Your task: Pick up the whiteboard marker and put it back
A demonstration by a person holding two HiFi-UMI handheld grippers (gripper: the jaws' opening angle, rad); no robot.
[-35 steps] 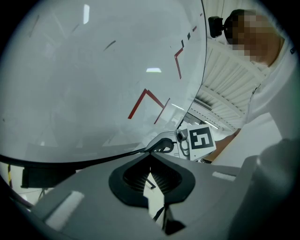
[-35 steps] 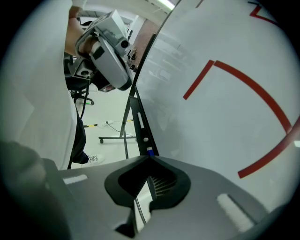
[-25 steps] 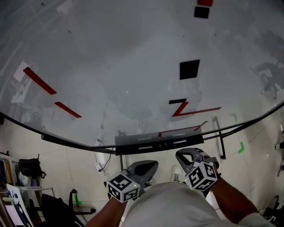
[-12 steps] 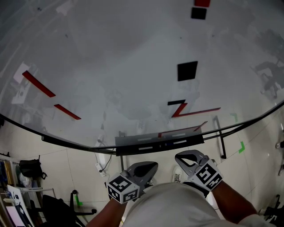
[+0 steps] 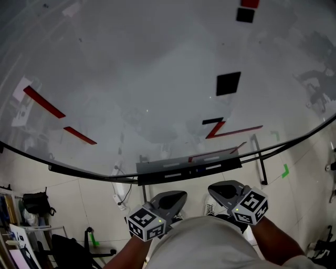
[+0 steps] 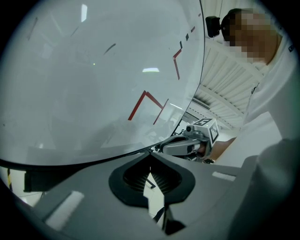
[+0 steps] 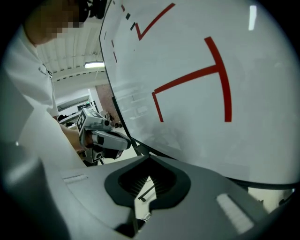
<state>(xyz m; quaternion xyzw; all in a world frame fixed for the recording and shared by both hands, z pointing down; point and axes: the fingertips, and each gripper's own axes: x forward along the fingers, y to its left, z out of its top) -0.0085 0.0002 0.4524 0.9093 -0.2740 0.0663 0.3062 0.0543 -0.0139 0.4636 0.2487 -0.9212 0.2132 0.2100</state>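
Note:
The whiteboard point(image 5: 157, 79) fills most of the head view, with red strokes point(image 5: 44, 102) and a red and black mark point(image 5: 223, 127) on it. Under its lower edge runs a grey tray point(image 5: 189, 169) with pale oblong things on it; I cannot make out a marker for sure. My left gripper point(image 5: 180, 194) and right gripper point(image 5: 213, 187) hang low by my body, below the tray, both shut with nothing between the jaws. The left gripper point(image 6: 151, 154) faces the board's edge and shows the right gripper point(image 6: 187, 144) beside it. The right gripper point(image 7: 149, 159) shows the left gripper point(image 7: 104, 138).
Black squares point(image 5: 228, 83) stick on the board, with another pair at the top point(image 5: 245, 11). The board's stand leg point(image 5: 260, 164) reaches the tiled floor at right beside green tape point(image 5: 285, 171). A cable and plug point(image 5: 118, 198), a black bag point(image 5: 32, 202) and a chair base point(image 5: 89, 244) are at the lower left.
My right gripper has drifted slightly right and turned, so its marker cube shows a different face. The left gripper has hardly moved. Both stay shut.

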